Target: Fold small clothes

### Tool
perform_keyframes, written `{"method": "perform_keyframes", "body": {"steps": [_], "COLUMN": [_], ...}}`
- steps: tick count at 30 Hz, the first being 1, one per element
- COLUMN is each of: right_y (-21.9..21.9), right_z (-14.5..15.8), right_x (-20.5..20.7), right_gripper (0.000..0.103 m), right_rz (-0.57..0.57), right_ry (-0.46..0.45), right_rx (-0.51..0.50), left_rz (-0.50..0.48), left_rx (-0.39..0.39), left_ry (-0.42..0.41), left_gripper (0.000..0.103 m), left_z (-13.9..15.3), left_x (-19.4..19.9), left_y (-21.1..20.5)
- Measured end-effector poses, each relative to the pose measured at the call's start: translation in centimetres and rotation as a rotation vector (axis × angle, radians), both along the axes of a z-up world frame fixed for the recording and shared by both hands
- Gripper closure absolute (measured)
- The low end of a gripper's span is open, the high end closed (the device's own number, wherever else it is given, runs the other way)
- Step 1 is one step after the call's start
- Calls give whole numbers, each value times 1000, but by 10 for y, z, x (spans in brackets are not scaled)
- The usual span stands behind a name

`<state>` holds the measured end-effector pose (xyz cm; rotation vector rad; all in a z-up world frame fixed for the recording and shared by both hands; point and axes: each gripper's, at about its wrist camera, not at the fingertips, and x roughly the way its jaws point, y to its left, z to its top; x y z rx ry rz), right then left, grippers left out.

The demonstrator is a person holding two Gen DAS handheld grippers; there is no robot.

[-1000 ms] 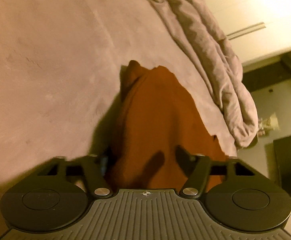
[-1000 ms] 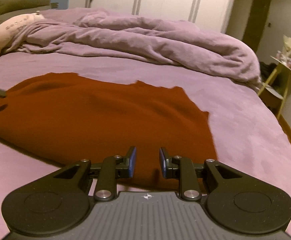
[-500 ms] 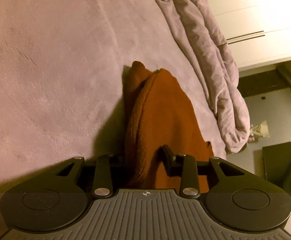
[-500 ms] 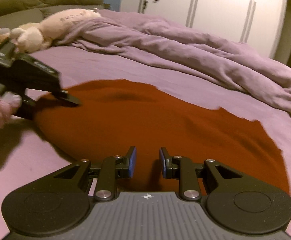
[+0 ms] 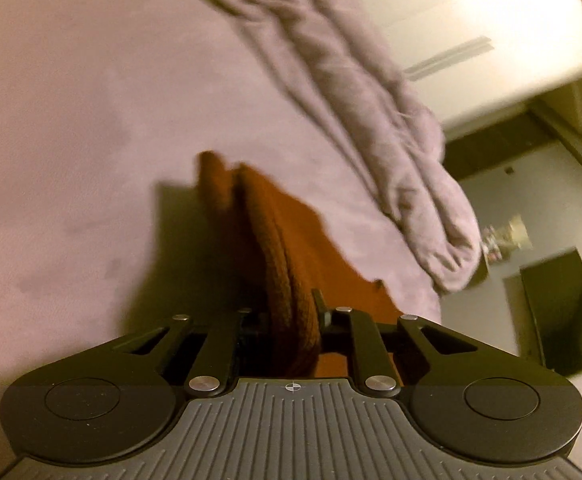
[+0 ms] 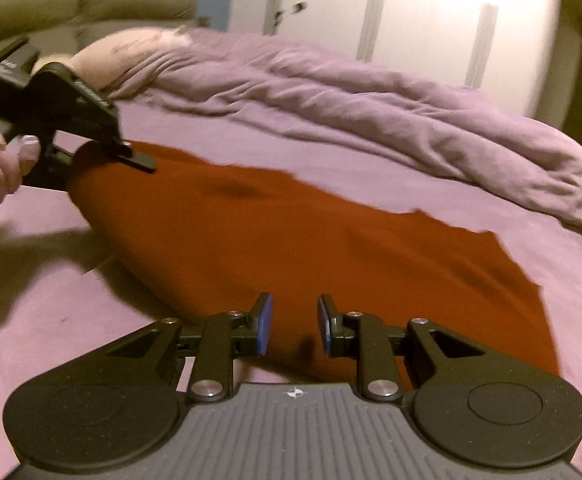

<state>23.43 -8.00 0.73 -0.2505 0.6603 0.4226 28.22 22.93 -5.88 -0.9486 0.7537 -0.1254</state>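
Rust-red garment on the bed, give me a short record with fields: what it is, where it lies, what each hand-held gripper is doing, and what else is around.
item: rust-red garment
surface: purple bed sheet
left hand-held gripper: jaws closing on a bunched fold of the garment's edge, fabric between them
right hand-held gripper: open, over the near edge of the garment, pads not pressing on it
garment state: one end lifted, the rest spread on the sheet
nearby: crumpled purple duvet behind it, white wardrobe beyond
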Motion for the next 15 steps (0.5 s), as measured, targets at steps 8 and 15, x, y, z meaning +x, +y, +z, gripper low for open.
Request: {"method": "perform_keyframes", "body": {"steps": [8, 15], "right_y": [-61, -84], "right_z": [3, -1], "right_x": [5, 2], "right_gripper": [80, 79], "right_rz": [-207, -247], "right_ry": [15, 45], "right_rx": [74, 99], "left_rz": [-265, -444], "left_rx": [252, 443], "left_ry": [-99, -53], "left_gripper": [85, 49], "left_z": [51, 2], "left_x": [30, 40], "left_y": [-125, -221]}}
